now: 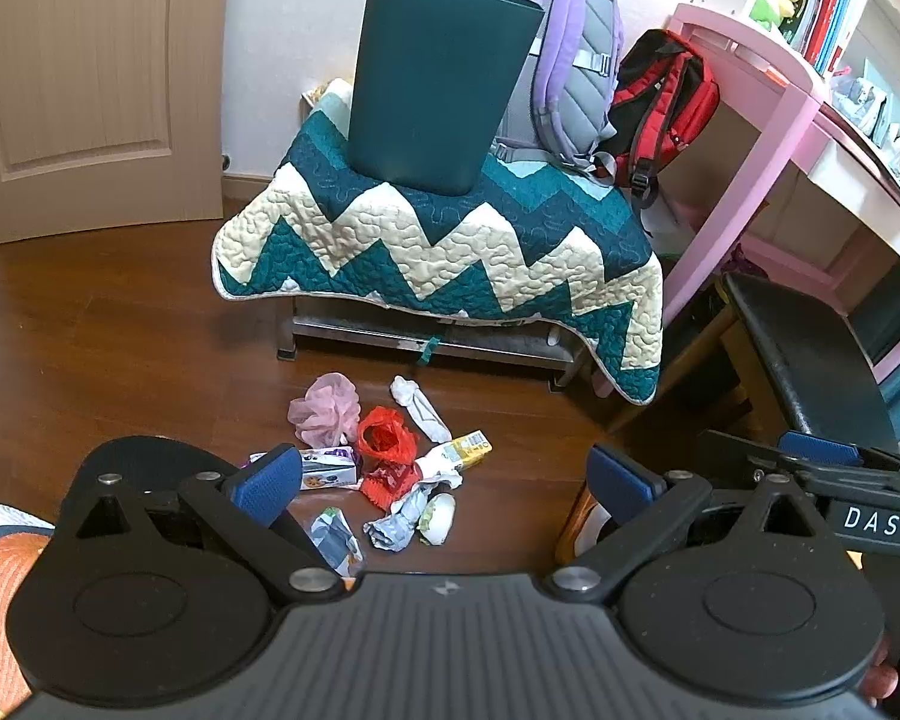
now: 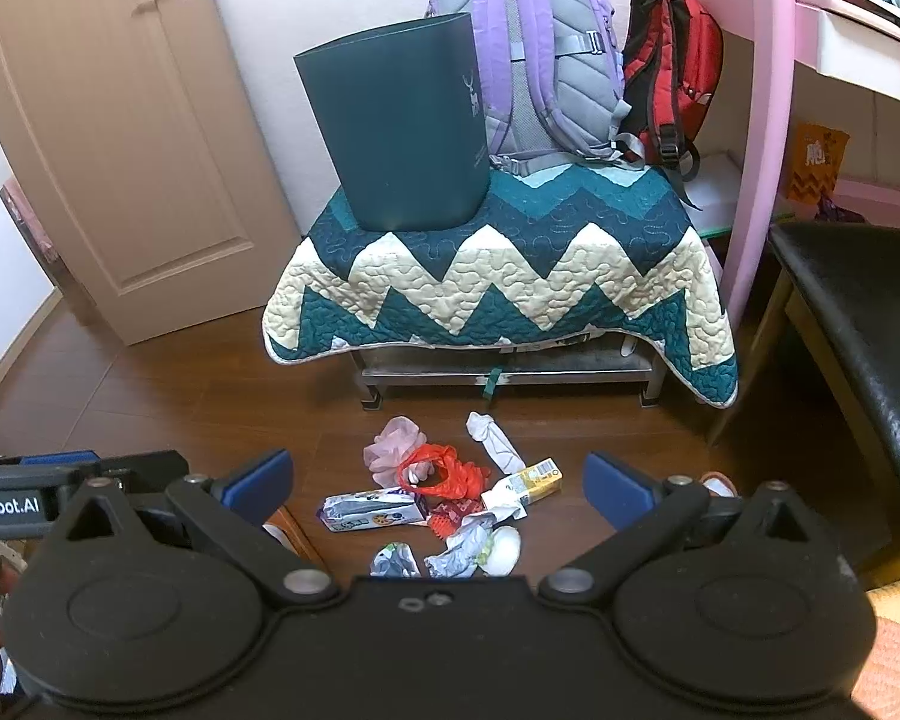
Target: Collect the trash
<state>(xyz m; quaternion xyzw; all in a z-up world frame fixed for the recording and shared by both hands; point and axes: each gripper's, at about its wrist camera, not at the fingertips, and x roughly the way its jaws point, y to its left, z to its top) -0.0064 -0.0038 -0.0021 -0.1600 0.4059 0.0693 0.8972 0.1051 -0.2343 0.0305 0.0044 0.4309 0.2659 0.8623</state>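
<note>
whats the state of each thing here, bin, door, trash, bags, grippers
left gripper: open, fingers empty, above the floor
right gripper: open, fingers empty
bin: upright on the quilt, inside not visible
quilt: draped over a low stand
door: looks shut
trash pile: loose on the floor, none collected
purple backpack: upright against the wall
red backpack: upright beside it

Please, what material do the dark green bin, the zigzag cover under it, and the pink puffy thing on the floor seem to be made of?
Dark green bin: probably matte plastic; smooth thin walls, no seams, dull sheen.
Zigzag teal and cream cover: quilted fabric; stitched wavy lines, puffy surface, a bound edge that drapes.
Pink puffy thing: looks like gathered nylon mesh, as in a bath sponge; ruffled, semi-sheer folds. It could also be thin fabric.
</note>
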